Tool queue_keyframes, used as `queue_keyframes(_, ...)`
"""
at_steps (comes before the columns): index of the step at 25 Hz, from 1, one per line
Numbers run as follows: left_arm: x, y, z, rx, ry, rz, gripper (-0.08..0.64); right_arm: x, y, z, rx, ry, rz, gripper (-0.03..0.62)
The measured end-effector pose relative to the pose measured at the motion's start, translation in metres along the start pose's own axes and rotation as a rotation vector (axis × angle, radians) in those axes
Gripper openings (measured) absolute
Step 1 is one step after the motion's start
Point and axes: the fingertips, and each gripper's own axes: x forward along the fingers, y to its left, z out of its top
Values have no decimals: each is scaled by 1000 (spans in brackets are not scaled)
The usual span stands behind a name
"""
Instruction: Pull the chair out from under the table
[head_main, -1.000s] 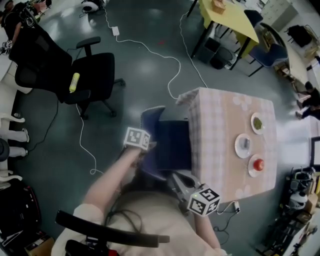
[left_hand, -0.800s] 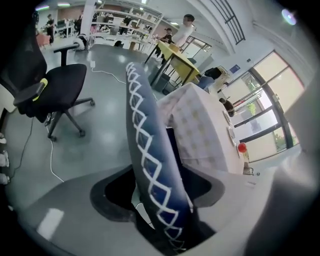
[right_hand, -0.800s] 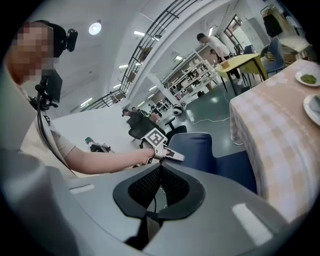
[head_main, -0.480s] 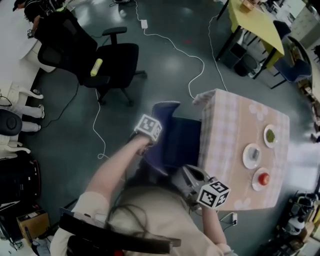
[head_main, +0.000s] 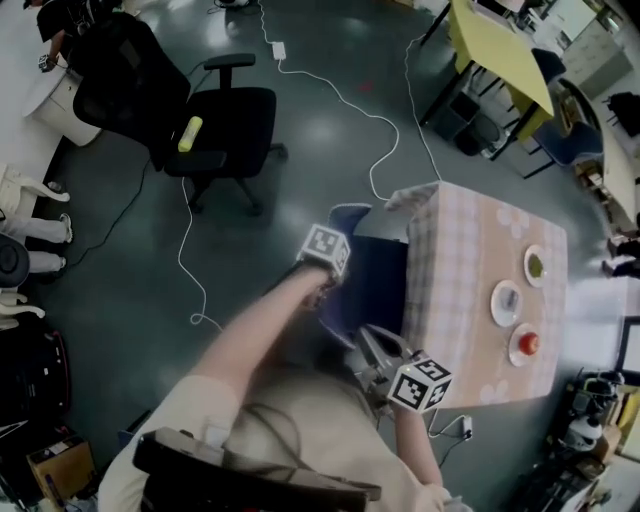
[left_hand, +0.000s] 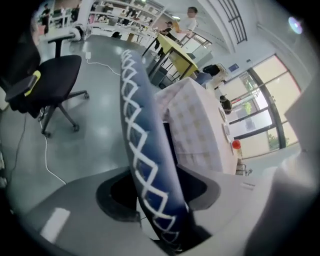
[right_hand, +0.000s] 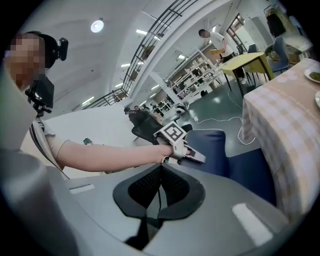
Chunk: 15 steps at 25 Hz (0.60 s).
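Observation:
A dark blue chair (head_main: 375, 280) stands with its seat tucked under the table (head_main: 470, 250), which has a pink checked cloth. My left gripper (head_main: 322, 292) is at the top of the backrest. In the left gripper view the backrest edge (left_hand: 145, 150), blue with a white diamond pattern, fills the gap of my left gripper (left_hand: 160, 200). Its pads touch the edge on both sides while the jaws are opening. My right gripper (head_main: 367, 338) hovers by the chair's near side, apart from it. In its own view the right gripper (right_hand: 160, 182) is shut with nothing in it.
A black office chair (head_main: 210, 130) with a yellow object (head_main: 190, 133) on it stands at the back left. A white cable (head_main: 190, 270) runs over the floor. Three small plates (head_main: 505, 300) sit on the cloth. A yellow table (head_main: 495, 40) is at the back right.
My left gripper has stayed on the backrest top. The right gripper has shifted slightly beside the chair. The chair still sits under the table.

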Motion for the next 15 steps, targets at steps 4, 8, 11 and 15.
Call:
queue_keyframes(4, -1, 4, -1, 84, 33, 64, 123, 23, 37, -20, 2, -9, -21, 12)
queue_keyframes(8, 0, 11, -3, 94, 46, 85, 104, 15, 51, -29, -2, -49, -83, 12)
queue_keyframes(11, 0, 13, -8, 92, 53, 107, 87, -3, 52, -33, 13, -95, -106, 12)
queue_keyframes(15, 0, 20, -7, 93, 48, 141, 81, -16, 48, -32, 7, -130, -110, 13)
